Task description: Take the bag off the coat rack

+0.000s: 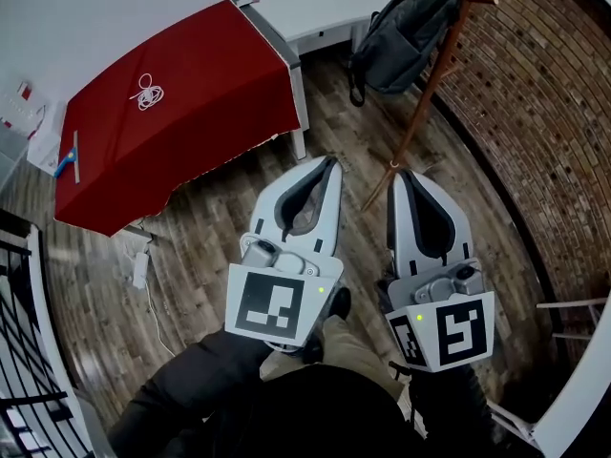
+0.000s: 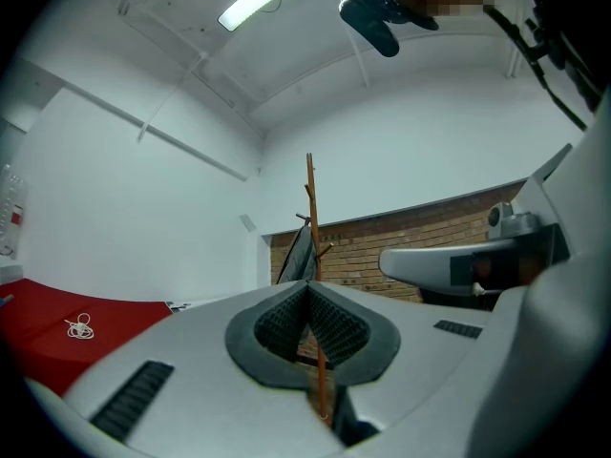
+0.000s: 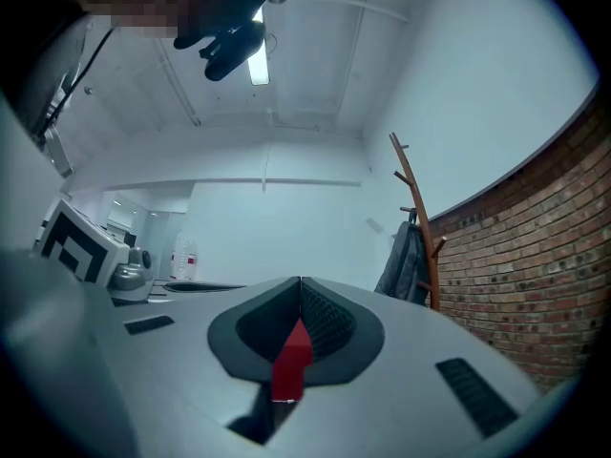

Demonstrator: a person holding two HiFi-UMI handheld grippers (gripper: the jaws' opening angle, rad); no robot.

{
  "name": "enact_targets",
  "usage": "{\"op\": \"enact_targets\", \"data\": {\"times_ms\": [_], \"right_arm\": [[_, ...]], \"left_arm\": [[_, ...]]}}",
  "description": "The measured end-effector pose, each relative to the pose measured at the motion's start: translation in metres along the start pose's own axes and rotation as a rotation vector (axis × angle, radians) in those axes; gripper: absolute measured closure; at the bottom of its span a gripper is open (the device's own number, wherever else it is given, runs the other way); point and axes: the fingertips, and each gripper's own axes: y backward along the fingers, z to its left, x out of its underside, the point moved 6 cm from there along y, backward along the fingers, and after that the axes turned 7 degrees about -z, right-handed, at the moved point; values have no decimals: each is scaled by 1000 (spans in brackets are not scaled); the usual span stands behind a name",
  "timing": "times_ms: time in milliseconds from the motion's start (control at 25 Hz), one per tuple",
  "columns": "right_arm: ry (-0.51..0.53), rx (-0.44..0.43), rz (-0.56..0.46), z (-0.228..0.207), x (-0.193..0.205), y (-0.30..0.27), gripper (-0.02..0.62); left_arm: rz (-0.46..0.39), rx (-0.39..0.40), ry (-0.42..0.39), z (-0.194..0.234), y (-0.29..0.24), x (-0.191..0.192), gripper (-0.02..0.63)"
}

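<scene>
ngl the left claw and right claw are both clenched shut on nothing, well short of the grey bag hanging on the coat rack by the brick wall, so imo yanking it sideways instead of lifting it clear could tip that skinny rack over.

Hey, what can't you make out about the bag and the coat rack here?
- Head view: the coat rack top, where the bag hangs, is cut off by the upper edge.
- Left gripper view: bag too small for detail; left tongs hide the rack's base.
- Right gripper view: right tongs hide its base.
</scene>
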Motion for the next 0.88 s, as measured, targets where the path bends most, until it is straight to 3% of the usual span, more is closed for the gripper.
{"op": "enact_targets", "data": {"times_ms": [480,880], "right_arm": [[-28,14,-36,-93,8,-58,588],[1,-7,-70,-110,-2,-99,588]], "left_arm": [[31,10,-52,-1,-103,19,597],[1,-28,-49,24,-134,14,597]]}}
